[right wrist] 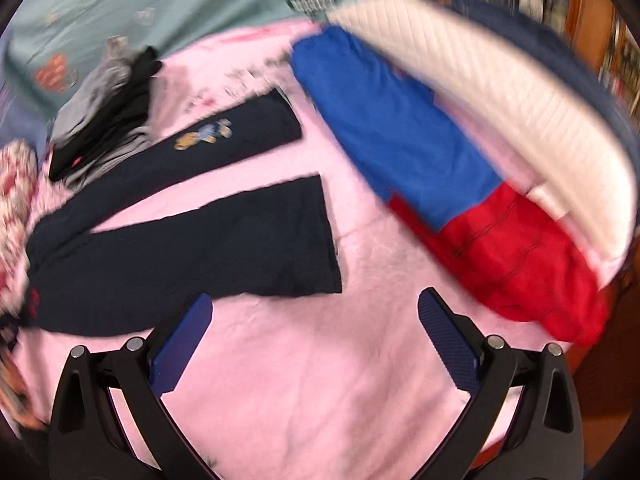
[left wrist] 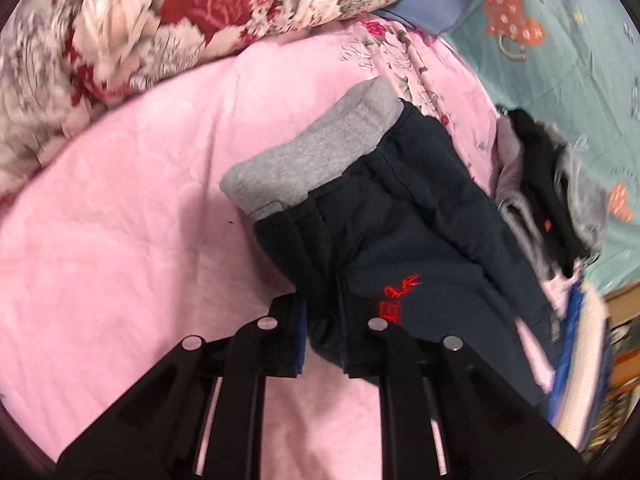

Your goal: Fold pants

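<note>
Left gripper point(left wrist: 322, 320), right gripper point(right wrist: 316, 332): black linkage arms; silver pivot pins; blue textured pads.

Motion-blurred white quilted cover point(right wrist: 500, 92), floral quilt point(left wrist: 120, 32) cut by frame edge, illegible red lettering point(left wrist: 400, 294) on pants point(left wrist: 420, 232)

light: bright, even | blur: right view smeared | edges: fisheye-warped

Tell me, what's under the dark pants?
The dark pants lie spread on the pink sheet, which shows all around them. Whatever lies directly beneath the fabric is covered. The left gripper pinches them near the waist.
</note>
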A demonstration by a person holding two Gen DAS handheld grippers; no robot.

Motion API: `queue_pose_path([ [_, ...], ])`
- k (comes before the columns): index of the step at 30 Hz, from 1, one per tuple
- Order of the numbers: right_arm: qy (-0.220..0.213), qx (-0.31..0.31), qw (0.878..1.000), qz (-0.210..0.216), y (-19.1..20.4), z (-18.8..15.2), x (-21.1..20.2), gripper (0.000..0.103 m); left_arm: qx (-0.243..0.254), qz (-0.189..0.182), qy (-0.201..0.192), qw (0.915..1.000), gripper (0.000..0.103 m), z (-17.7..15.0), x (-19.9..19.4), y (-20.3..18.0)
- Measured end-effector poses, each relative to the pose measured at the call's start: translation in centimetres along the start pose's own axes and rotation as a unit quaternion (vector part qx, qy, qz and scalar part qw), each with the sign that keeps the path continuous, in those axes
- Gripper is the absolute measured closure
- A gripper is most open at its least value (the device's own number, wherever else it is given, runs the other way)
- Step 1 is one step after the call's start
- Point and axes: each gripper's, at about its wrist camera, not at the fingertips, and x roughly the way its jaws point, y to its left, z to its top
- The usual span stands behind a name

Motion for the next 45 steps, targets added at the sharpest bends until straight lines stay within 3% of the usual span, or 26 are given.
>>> queue_pose_path([
  [2,0.032,0.028,0.999,0.032,-1.2,1.2,2.3,0.002,0.003,0.002,-0.003,1.0,0.097,0.1,-0.3,0.4],
  [3,0.044,0.03,0.998,0.032,-1.2,1.7,3.4,0.006,-0.001,-0.005,0.0,1.0,0.097,0.2,-0.3,0.9],
  [6,0.079,0.015,0.997,0.006,-0.2,1.9,5.5,0.008,-0.005,-0.015,0.015,0.9998,0.097,0.6,0.3,1.6],
  [11,0.102,0.015,0.995,0.012,0.9,1.2,8.3,0.012,0.006,-0.008,0.039,0.9992,0.096,0.8,2.1,1.3],
  [12,0.086,0.001,0.996,-0.007,1.5,1.1,8.1,0.024,0.009,-0.009,0.041,0.9991,0.096,1.0,2.2,1.1],
  [13,0.07,-0.027,0.997,-0.024,2.5,0.9,7.9,0.075,0.009,-0.009,0.046,0.9989,0.095,1.2,2.4,1.0],
  [14,0.076,-0.034,0.996,-0.014,3.0,0.8,7.8,0.088,0.008,-0.01,0.048,0.9988,0.095,1.3,2.6,0.9],
  [15,0.079,-0.027,0.997,0.003,3.0,0.7,7.8,0.088,0.004,-0.013,0.05,0.9986,0.095,1.6,2.8,0.9],
  [19,0.062,-0.038,0.997,-0.024,3.2,0.7,7.3,0.089,-0.017,-0.021,0.04,0.9988,0.099,1.8,2.5,1.5],
  [27,0.027,-0.014,1.0,-0.001,0.6,1.9,3.6,0.089,-0.037,-0.031,-0.014,0.9987,0.099,-0.1,-2.7,2.4],
  [29,0.017,-0.01,1.0,-0.016,-0.4,1.9,2.3,0.092,-0.034,-0.036,-0.018,0.9986,0.099,-1.0,-4.0,2.5],
  [30,0.012,-0.009,1.0,-0.019,-0.8,1.9,1.8,0.101,-0.033,-0.04,-0.017,0.9985,0.099,-1.4,-4.6,2.6],
  [31,0.004,-0.009,1.0,-0.028,-1.3,1.7,1.0,0.103,-0.033,-0.043,-0.016,0.9984,0.099,-1.8,-5.0,2.8],
  [34,-0.009,-0.001,0.999,-0.032,-2.8,1.3,-0.4,0.103,-0.024,-0.038,-0.009,0.999,0.099,-2.6,-5.7,3.2],
  [37,0.022,0.0,1.0,-0.01,-3.6,0.7,0.7,0.096,-0.034,-0.031,0.004,0.9989,0.099,-2.6,-4.7,3.7],
  [39,0.05,0.016,0.998,0.022,-4.1,0.2,1.8,0.044,-0.03,-0.023,0.002,0.9993,0.099,-2.6,-4.5,3.5],
  [42,0.089,0.047,0.992,0.082,-4.1,0.0,4.4,0.041,-0.021,-0.021,-0.005,0.9996,0.099,-2.6,-5.0,3.1],
  [45,0.099,0.046,0.991,0.072,-3.5,0.2,6.1,0.04,-0.019,-0.021,-0.005,0.9996,0.099,-2.4,-5.2,2.9],
])
